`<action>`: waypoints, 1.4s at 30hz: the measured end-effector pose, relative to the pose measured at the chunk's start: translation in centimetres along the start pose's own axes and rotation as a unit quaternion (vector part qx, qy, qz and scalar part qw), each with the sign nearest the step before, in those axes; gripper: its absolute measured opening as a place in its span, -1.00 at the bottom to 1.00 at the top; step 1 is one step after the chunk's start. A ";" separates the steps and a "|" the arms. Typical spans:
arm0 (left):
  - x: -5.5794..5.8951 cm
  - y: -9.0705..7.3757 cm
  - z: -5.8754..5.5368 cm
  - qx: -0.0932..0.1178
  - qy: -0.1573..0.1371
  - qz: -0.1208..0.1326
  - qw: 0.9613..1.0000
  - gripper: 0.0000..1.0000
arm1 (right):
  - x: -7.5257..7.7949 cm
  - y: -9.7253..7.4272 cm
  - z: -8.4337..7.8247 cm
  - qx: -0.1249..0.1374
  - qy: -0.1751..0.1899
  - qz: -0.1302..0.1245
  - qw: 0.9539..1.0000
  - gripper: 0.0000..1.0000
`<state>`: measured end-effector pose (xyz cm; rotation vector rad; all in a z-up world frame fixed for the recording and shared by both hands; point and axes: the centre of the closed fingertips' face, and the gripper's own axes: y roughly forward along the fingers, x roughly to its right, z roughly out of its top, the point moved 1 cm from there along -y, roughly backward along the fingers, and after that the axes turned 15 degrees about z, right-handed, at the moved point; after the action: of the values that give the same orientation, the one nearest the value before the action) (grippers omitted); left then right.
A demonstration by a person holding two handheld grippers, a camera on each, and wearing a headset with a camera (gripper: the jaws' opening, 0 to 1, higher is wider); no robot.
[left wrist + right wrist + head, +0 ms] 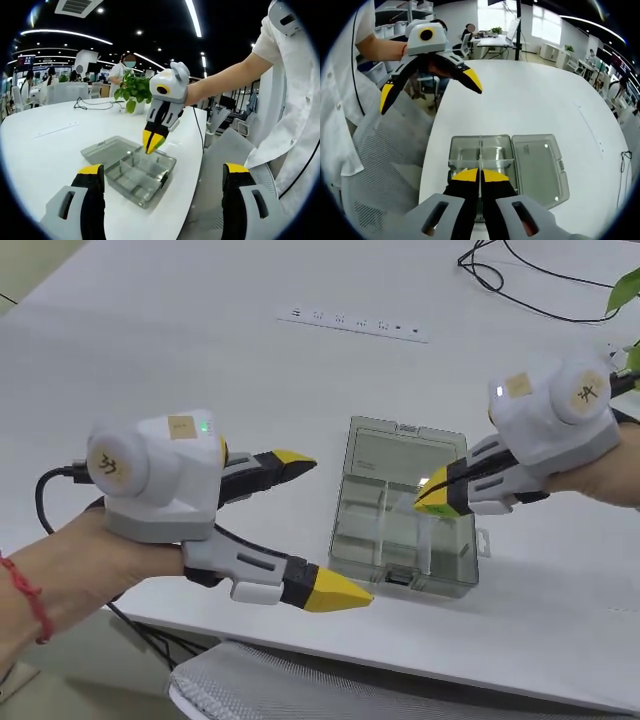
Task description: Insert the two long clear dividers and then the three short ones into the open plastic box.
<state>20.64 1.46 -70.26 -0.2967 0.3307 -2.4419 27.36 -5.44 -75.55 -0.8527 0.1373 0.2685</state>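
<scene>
The open plastic box (442,584) is a smoky, see-through case. Its lid (405,448) lies flat on the white table (200,350), on the side away from you. Clear dividers (481,148) already stand in the tray: one runs down its middle and another crosses it.

The box sits near the table's front edge, between your two hands. Your right gripper (435,498) hangs directly over the tray with its yellow tips pressed together and pointing down into it. A thin clear strip stands just under the tips, but you cannot tell whether it is pinched between them. Your left gripper (315,525) is off to the side of the box, apart from it, jaws spread wide with nothing between them.

The right gripper view looks straight down along the closed tips and shows the crossing dividers most plainly, with a mesh chair back (385,165) beside the table. The left gripper view shows the box from the side, and the right gripper's tips just above its rim.
</scene>
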 end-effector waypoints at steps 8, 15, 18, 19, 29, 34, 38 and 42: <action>-0.1 0.2 0.0 0.000 -0.001 -0.001 1.000 1.00 | 0.1 0.3 0.0 0.007 -0.005 0.000 1.000 -0.97; -0.2 0.3 -0.2 -0.003 0.001 -0.003 1.000 1.00 | 0.3 1.4 -0.4 -0.002 0.005 0.006 1.000 -0.96; -0.3 0.3 -0.2 -0.004 0.001 -0.003 1.000 1.00 | 0.2 1.9 -0.4 -0.009 0.008 0.008 1.000 -0.96; -0.3 0.3 -0.3 -0.004 0.002 -0.003 1.000 1.00 | 0.1 2.1 -0.5 -0.011 0.010 0.009 1.000 -0.96; -0.5 0.4 -0.6 -0.009 0.001 -0.003 1.000 1.00 | 0.0 3.3 -1.1 -0.035 0.015 0.013 0.999 -0.95; -0.6 0.5 -1.1 -0.015 0.003 -0.003 1.000 1.00 | -0.2 3.8 -1.5 -0.047 0.012 0.011 0.999 -0.95; -0.6 0.5 -1.2 -0.017 0.002 -0.004 1.000 1.00 | 0.3 4.0 -1.9 -0.053 0.009 0.010 0.998 -0.95; -0.7 0.5 -1.3 -0.018 0.002 -0.002 1.000 1.00 | 0.1 4.0 -1.8 -0.056 0.006 0.010 0.998 -0.95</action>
<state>21.12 1.73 -71.69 -0.3094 0.3764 -2.4433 26.30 -4.32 -79.62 -0.9643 0.1422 0.2914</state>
